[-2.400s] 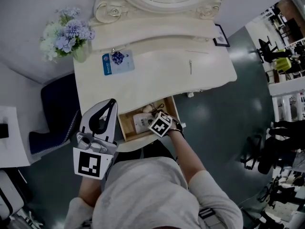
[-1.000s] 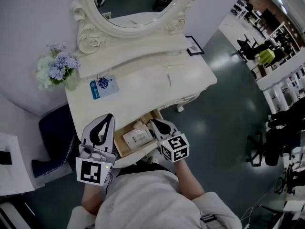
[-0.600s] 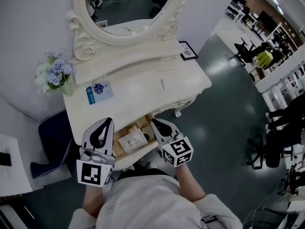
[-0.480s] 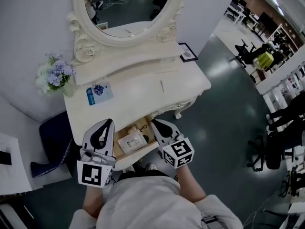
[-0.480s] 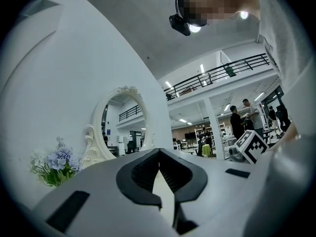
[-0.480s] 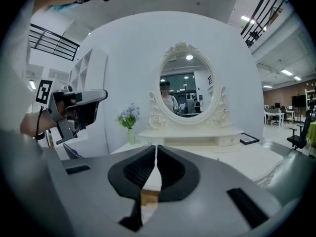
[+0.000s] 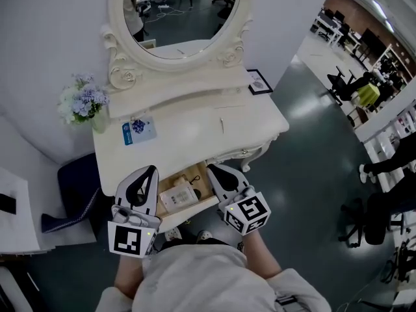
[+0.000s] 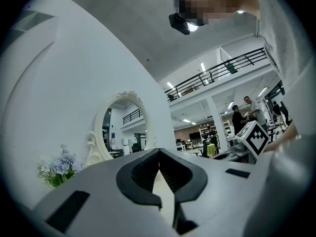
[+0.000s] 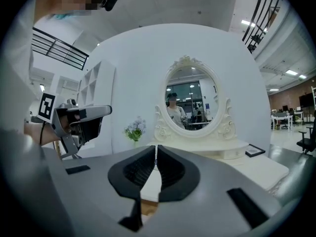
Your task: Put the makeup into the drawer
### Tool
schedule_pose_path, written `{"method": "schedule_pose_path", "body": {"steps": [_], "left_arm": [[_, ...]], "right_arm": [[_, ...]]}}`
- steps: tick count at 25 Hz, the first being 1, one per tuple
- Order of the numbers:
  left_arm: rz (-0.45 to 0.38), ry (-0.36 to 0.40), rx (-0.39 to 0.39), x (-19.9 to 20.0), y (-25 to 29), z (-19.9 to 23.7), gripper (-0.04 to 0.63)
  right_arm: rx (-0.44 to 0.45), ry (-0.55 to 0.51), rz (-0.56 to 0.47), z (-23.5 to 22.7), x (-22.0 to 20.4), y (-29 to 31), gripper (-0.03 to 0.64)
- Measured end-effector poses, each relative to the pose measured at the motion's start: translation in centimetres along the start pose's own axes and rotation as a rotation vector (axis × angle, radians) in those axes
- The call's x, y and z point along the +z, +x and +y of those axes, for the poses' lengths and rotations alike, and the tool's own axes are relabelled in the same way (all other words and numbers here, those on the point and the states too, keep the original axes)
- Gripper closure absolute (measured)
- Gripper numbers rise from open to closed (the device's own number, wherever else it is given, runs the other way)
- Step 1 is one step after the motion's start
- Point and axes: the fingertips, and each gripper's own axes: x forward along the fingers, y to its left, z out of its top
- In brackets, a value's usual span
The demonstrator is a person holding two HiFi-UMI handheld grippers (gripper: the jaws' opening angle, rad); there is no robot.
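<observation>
The cream dressing table's drawer point(image 7: 189, 210) stands pulled out below the tabletop. In it lie a white makeup box point(image 7: 176, 197) and a small dark looped item point(image 7: 194, 179). My left gripper point(image 7: 151, 170) hovers over the drawer's left edge, its jaws shut with nothing between them; it also shows in the left gripper view point(image 8: 159, 154). My right gripper point(image 7: 212, 168) is held over the drawer's right edge, likewise shut and holding nothing, and shows in the right gripper view point(image 9: 156, 149). Both point level toward the oval mirror point(image 7: 179, 18).
On the tabletop lie a blue packet point(image 7: 138, 129) and a thin stick point(image 7: 221, 123). A flower vase point(image 7: 83, 103) stands at its left and a small picture frame point(image 7: 260, 82) at the far right. A dark blue seat point(image 7: 71, 187) is left of the table.
My right gripper has come up out of the drawer, where it was at the white box, and now hangs shut above the drawer's right edge. The left gripper shifted slightly.
</observation>
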Motion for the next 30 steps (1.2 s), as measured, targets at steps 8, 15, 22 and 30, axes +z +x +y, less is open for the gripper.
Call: {"method": "schedule_pose_path", "body": {"steps": [8, 15, 22, 30], "left_arm": [[-0.006, 0.016, 0.03, 1.1, -0.4, -1.7, 0.581], [-0.011, 0.024, 0.06, 2.1, -0.8, -2.8, 0.581], [-0.018, 0.034, 0.09, 2.8, -1.2, -3.4, 0.581], [-0.031, 0.043, 0.12, 3.6, -1.4, -3.7, 0.581]], "right_arm": [[0.061, -0.045, -0.07, 1.0, 3.2, -1.6, 0.589], [0.107, -0.084, -0.136, 1.7, 6.0, -2.9, 0.589], [0.14, -0.098, -0.187, 2.2, 7.8, -3.9, 0.589], [0.168, -0.098, -0.223, 2.2, 9.0, -4.8, 0.589]]}}
